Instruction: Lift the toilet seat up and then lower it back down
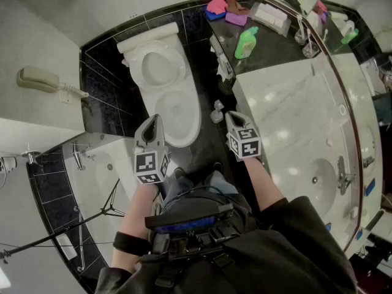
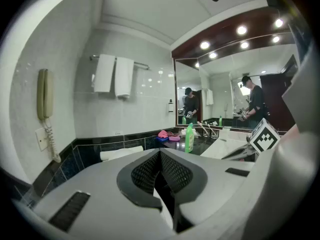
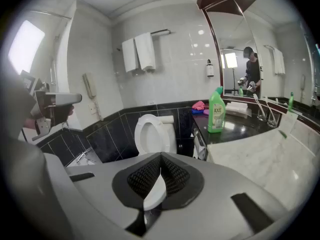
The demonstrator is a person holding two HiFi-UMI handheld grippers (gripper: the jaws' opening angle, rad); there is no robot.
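Toilet seat [image 1: 160, 66] stands raised, well ahead of both fingertips. Left gripper [image 1: 154, 121] and right gripper [image 1: 232, 116]: fingers pressed together, empty (nothing pinched). Risk: a push from closed fingers lets the seat slam down.

Green btl [image 1: 246, 43] on dark counter [image 1: 278, 48], wall phone [image 1: 38, 79], hung towels [image 2: 114, 75]

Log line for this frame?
seat: up | bowl: uncovered | left gripper: shut, empty, clear of seat | right gripper: shut, empty, clear of seat
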